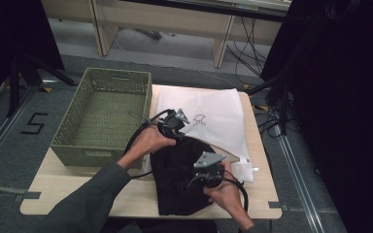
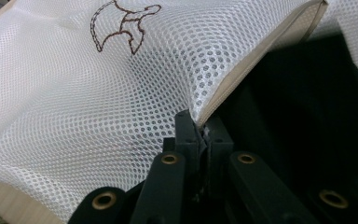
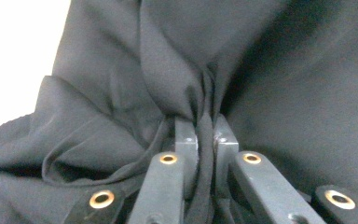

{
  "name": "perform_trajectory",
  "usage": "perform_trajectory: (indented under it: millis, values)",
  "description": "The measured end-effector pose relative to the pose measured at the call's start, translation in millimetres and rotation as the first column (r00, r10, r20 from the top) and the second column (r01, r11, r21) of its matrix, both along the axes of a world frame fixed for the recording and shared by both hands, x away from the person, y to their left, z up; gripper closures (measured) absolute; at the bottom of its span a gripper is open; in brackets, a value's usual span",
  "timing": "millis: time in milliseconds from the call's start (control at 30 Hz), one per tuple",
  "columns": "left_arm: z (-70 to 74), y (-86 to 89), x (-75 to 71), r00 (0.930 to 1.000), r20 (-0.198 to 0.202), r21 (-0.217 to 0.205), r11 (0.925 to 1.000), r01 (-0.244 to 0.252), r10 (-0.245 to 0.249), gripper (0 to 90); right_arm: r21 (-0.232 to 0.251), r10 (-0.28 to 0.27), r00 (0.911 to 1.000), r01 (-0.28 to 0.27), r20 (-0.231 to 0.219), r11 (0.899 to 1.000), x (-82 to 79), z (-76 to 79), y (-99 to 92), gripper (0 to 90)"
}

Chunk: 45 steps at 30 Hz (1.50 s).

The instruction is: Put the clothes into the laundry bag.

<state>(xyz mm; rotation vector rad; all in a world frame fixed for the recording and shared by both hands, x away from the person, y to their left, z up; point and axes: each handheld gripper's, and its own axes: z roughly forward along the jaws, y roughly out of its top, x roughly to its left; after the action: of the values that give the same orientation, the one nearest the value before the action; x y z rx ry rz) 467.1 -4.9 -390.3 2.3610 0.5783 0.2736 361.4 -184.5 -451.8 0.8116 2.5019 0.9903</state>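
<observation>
Black garment (image 1: 179, 177), lower centre of the high view, lies bunched on the near half of the table (image 1: 53, 191), its far edge at the open mouth of the white mesh laundry bag (image 1: 209, 116). Right gripper (image 1: 210, 171), at the lower right of the frame, has its jaws pinched shut on a fold of the cloth; in the right gripper view the pleat (image 3: 205, 126) runs up between the two pads at bottom centre. Left gripper (image 1: 175, 124), just above the frame's middle, is clamped closed on the cream-bound rim of the bag; in the left gripper view that hem (image 2: 256, 60) rises from the pads toward the upper right, with the dark cloth to its right. Green woven basket (image 1: 102, 116) stands in the upper left, touching the bag's left side.

Likely faults from this position:
- The right-hand pinch takes one thin fold; the rest of the heavy cloth may drag and pull the fold free.
- The left-hand hold is on one lip of the opening; if it sags, the mouth could close and the garment would bunch against the hem instead of entering.
- A hard pull on the rim may slide the whole bag along the table.
- The trailing cable (image 1: 138, 133) could snag on the basket.
</observation>
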Motion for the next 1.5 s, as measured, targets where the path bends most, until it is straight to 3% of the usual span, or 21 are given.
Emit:
perform_trajectory:
  millis: [33,100,167,200,300,367,433,500,567,633,700,733,833,900,933,967,1100,1133,1267,1400,1500]
  values:
    - [0.3,0.4,-0.5,1.0000,0.000,-0.006,1.0000,-0.002,0.002,86.9,-0.015,-0.016,0.9998,0.015,-0.014,1.000,8.9,7.0,-6.6,85.8]
    - [1.6,1.0,-0.7,1.0000,-0.005,-0.007,1.0000,0.002,-0.002,86.9,0.003,-0.066,0.9977,0.066,0.017,0.998,23.1,11.4,-12.3,86.2]
    - [2.4,1.0,-1.8,1.0000,-0.008,-0.018,0.9998,-0.001,0.001,87.0,-0.033,-0.091,0.9950,0.092,0.041,0.995,37.5,15.3,-16.1,86.3]
    - [2.3,0.5,-2.8,0.9999,-0.010,-0.028,0.9996,-0.006,0.006,87.0,-0.049,-0.120,0.9911,0.123,0.057,0.991,44.1,14.0,-15.6,86.3]
    - [5.1,2.1,-3.1,0.9998,-0.002,0.014,0.9997,0.018,-0.018,87.0,-0.111,-0.158,0.9854,0.165,0.062,0.980,63.2,5.7,-15.7,86.3]
    - [5.3,3.0,-3.1,1.0000,-0.005,-0.010,0.9999,-0.002,0.001,87.0,-0.147,-0.164,0.9835,0.174,0.076,0.974,75.2,0.7,-18.6,86.2]
    - [6.9,5.4,-1.1,1.0000,-0.003,0.010,0.9999,0.009,-0.009,86.9,-0.145,-0.216,0.9738,0.225,0.069,0.964,79.4,-2.9,-21.4,86.0]
    - [5.9,5.4,-0.7,0.9999,-0.004,-0.014,0.9998,-0.010,0.010,86.9,-0.145,-0.232,0.9701,0.240,0.070,0.960,81.4,-4.6,-25.0,84.5]
    - [4.9,5.0,0.1,0.9999,-0.009,-0.011,0.9999,-0.013,0.013,86.8,-0.104,-0.257,0.9655,0.260,0.045,0.960,79.1,-1.9,-29.4,76.3]
    - [4.0,5.2,2.1,0.9998,-0.010,-0.003,0.9999,-0.015,0.015,86.7,-0.056,-0.251,0.9663,0.254,0.058,0.966,72.0,6.0,-32.2,66.7]
    - [3.4,5.2,3.6,0.9998,-0.016,0.009,0.9999,-0.013,0.013,86.6,-0.011,-0.255,0.9670,0.255,0.008,0.967,59.4,15.6,-36.4,54.6]
    - [2.4,4.7,4.0,0.9998,-0.018,0.001,0.9999,-0.013,0.013,86.6,0.015,-0.233,0.9722,0.233,0.023,0.972,52.6,19.2,-40.3,52.0]
    - [2.0,4.5,4.5,0.9998,-0.019,0.002,1.0000,-0.010,0.010,86.4,0.114,-0.197,0.9786,0.189,0.060,0.975,30.0,36.5,-49.3,46.1]
    - [2.2,4.5,4.2,0.9998,-0.019,0.000,0.9999,-0.011,0.011,86.3,0.165,-0.179,0.9834,0.171,0.031,0.971,15.6,43.0,-49.8,42.8]
    - [2.6,4.6,4.0,0.9997,-0.019,0.000,0.9999,-0.012,0.012,86.3,0.183,-0.145,0.9887,0.135,0.040,0.974,11.2,44.4,-50.8,41.1]
    - [2.9,4.5,3.7,0.9996,-0.020,0.001,0.9999,-0.017,0.017,86.2,0.199,-0.135,0.9909,0.132,0.001,0.971,4.3,44.3,-48.3,38.3]
    - [2.6,4.5,3.6,0.9998,-0.018,0.001,0.9999,-0.011,0.011,86.3,0.128,-0.040,0.9986,0.044,-0.035,0.991,-1.4,28.9,-34.2,36.1]
    - [2.3,4.4,3.6,0.9998,-0.018,0.001,0.9999,-0.011,0.011,86.2,0.113,-0.033,0.9974,0.040,-0.064,0.993,-0.6,22.3,-29.1,34.5]
    - [1.4,3.3,3.4,0.9995,-0.031,0.004,1.0000,-0.002,0.002,86.4,0.055,-0.019,0.9969,0.023,-0.077,0.998,9.6,-7.0,-11.0,33.2]
    - [0.3,2.3,2.0,0.9994,-0.036,0.008,1.0000,0.003,-0.002,86.6,-0.092,-0.038,0.9975,0.032,-0.060,0.995,26.4,-31.9,3.0,45.5]
    - [0.3,2.0,0.8,0.9994,-0.033,0.011,0.9999,0.006,-0.006,86.9,-0.127,-0.040,0.9986,0.035,-0.035,0.991,35.7,-32.5,10.1,68.7]
